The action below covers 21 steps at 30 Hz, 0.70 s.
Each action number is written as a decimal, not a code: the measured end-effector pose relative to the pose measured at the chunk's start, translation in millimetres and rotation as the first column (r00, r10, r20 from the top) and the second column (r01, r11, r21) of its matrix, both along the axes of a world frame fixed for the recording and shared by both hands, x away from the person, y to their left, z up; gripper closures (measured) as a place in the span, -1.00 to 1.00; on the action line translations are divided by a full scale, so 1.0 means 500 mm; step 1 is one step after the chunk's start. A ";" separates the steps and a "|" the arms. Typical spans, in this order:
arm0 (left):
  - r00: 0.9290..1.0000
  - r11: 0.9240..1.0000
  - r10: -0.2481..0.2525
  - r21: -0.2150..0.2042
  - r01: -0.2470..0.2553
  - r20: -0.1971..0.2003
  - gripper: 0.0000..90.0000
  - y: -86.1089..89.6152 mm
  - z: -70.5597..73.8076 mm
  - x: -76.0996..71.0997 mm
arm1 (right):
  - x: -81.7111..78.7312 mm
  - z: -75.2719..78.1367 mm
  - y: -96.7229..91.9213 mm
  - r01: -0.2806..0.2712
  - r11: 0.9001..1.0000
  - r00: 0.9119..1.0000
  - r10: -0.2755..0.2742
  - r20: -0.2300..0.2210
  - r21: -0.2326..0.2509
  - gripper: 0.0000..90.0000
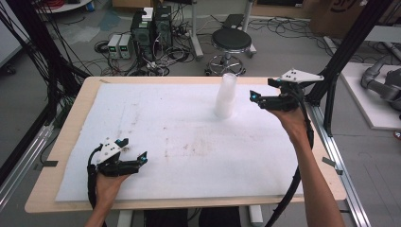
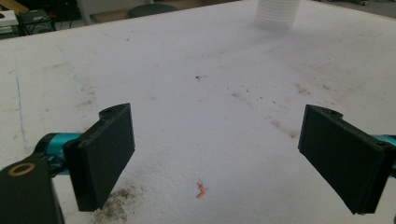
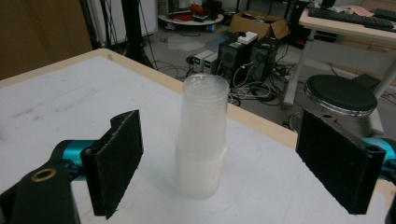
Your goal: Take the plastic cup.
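Cup stack point(image 1: 225, 97) and two hand-held grippers on a white mat point(image 1: 156, 137).

The stack is stood upside down at 1 o'clock on the mat, untouched. The right gripper point(image 1: 266, 90) is held raised at its 3 o'clock, jaws spread and empty, seemingly lined up for a grasp. The left gripper point(image 1: 135, 150) is rested at 8 o'clock, jaws released, well apart, apparently kept in reserve.

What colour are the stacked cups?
The cups are see-through, milky white; the right gripper view shows them best.
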<state>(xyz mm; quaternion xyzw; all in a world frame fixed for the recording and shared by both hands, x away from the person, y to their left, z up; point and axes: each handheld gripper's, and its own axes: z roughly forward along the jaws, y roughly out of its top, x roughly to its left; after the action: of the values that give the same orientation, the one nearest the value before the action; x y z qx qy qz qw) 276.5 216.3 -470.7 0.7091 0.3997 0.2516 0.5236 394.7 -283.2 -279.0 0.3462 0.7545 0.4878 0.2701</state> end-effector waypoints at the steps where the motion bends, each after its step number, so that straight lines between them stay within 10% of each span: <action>1: 1.000 1.000 -0.001 0.000 0.001 -0.001 -0.76 0.000 0.000 0.000 | 0.018 0.008 0.002 0.002 1.000 1.000 -0.002 -0.001 -0.002 -0.67; 21: 1.000 1.000 -0.010 0.012 0.010 -0.017 -0.76 -0.002 0.000 0.003 | 0.151 0.077 0.063 -0.074 0.993 0.996 0.070 -0.045 -0.095 -0.67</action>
<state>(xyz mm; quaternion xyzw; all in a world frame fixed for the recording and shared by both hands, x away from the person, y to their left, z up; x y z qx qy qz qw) 278.2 215.1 -470.6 0.7164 0.3989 0.2457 0.5171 470.0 -251.5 -240.7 0.3154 0.7947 0.4530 0.2527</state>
